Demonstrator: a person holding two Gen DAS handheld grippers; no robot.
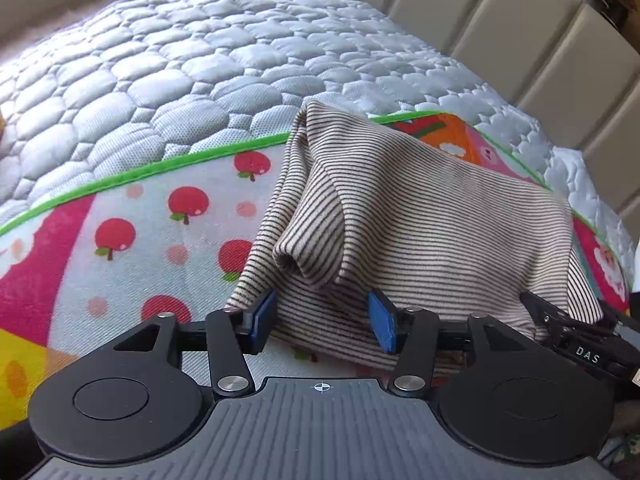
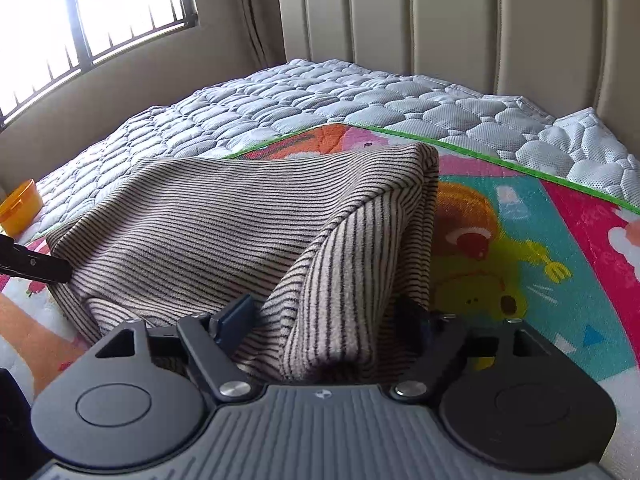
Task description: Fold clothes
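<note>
A beige garment with thin dark stripes lies partly folded on a colourful play mat on the bed. It also shows in the right wrist view. My left gripper is open, its blue pads on either side of the garment's near edge, with a sleeve cuff just beyond. My right gripper is open with a thick fold of the garment lying between its fingers; its right pad is hidden by cloth. The right gripper's tip shows in the left wrist view at the garment's right edge.
The mat lies on a grey quilted mattress. A padded beige headboard stands behind. An orange bowl sits at the far left of the bed. A barred window is at the left wall.
</note>
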